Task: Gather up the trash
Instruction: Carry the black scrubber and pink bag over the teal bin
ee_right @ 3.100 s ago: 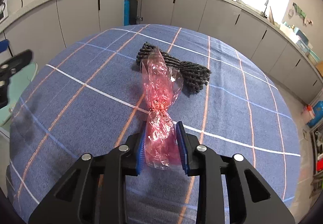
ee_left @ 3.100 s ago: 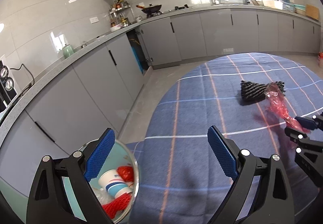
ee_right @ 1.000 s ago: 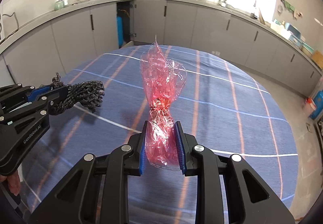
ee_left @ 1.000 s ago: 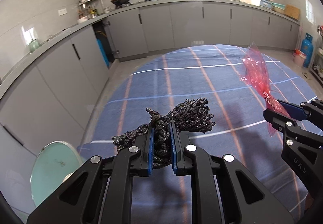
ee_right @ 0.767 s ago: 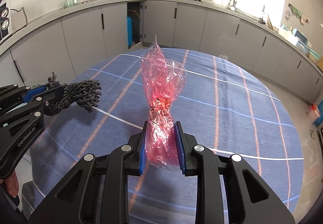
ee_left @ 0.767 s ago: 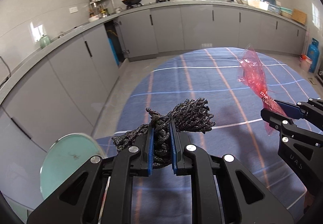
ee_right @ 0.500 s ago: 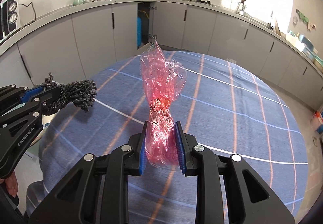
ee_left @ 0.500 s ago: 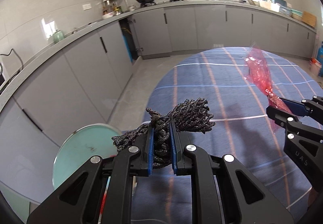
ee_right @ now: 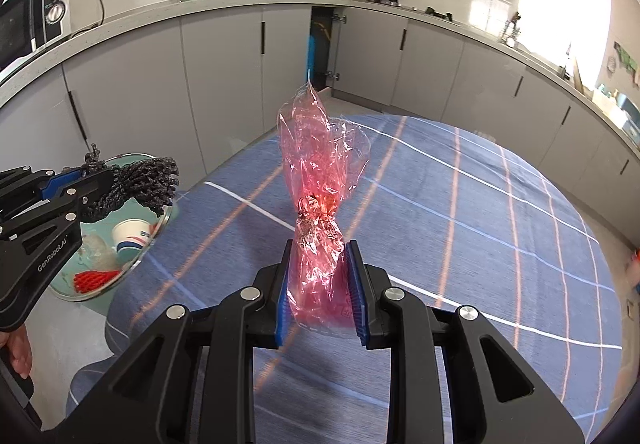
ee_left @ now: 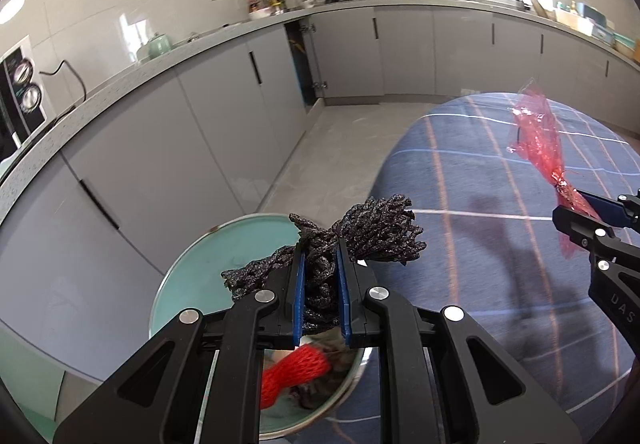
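A black mesh bundle (ee_left: 376, 234) sits at the centre of the left wrist view, pinched between the closed pads of the left gripper (ee_left: 321, 296) above the open green trash bin (ee_left: 192, 276) — a red net (ee_left: 294, 372) and a paper cup (ee_right: 132, 234) lie inside. The right gripper (ee_right: 320, 286) is clamped on a red cellophane wrapper (ee_right: 320, 172) standing upright at frame centre, over the blue plaid table (ee_right: 500, 228).

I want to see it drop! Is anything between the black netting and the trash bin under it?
Nothing; only air. In the left wrist view the black netting, held in the left gripper, hangs above the open trash bin.
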Action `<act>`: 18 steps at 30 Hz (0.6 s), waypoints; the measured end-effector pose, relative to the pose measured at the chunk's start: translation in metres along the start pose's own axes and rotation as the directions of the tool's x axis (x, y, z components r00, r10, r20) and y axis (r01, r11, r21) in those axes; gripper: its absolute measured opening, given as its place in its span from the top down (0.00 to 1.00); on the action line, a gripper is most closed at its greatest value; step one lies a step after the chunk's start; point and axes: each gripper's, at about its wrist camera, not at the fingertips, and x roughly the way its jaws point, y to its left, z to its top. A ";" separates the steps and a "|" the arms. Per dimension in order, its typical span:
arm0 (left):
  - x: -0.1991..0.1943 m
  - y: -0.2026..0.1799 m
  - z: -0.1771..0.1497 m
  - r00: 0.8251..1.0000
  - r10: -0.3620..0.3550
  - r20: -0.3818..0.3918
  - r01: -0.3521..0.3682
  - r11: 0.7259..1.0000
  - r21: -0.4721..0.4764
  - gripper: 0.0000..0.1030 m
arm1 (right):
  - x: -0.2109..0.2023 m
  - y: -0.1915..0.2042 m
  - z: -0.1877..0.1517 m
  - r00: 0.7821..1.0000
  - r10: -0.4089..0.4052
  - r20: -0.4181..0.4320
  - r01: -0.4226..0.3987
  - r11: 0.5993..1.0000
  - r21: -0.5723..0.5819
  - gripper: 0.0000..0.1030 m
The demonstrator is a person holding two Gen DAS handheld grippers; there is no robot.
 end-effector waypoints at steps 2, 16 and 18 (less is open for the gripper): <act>0.001 0.007 -0.002 1.000 0.014 -0.005 -0.014 1.000 -0.008 0.85 | 0.001 0.007 0.001 1.000 0.008 0.002 -0.008 1.000 -0.008 0.76; -0.001 0.051 -0.015 0.995 0.099 -0.025 -0.100 0.993 -0.060 0.85 | 0.002 0.053 0.008 0.997 0.072 0.015 -0.070 0.994 -0.080 0.76; -0.001 0.056 -0.016 0.994 0.108 -0.028 -0.110 0.992 -0.066 0.85 | 0.001 0.059 0.009 0.997 0.080 0.016 -0.078 0.993 -0.090 0.76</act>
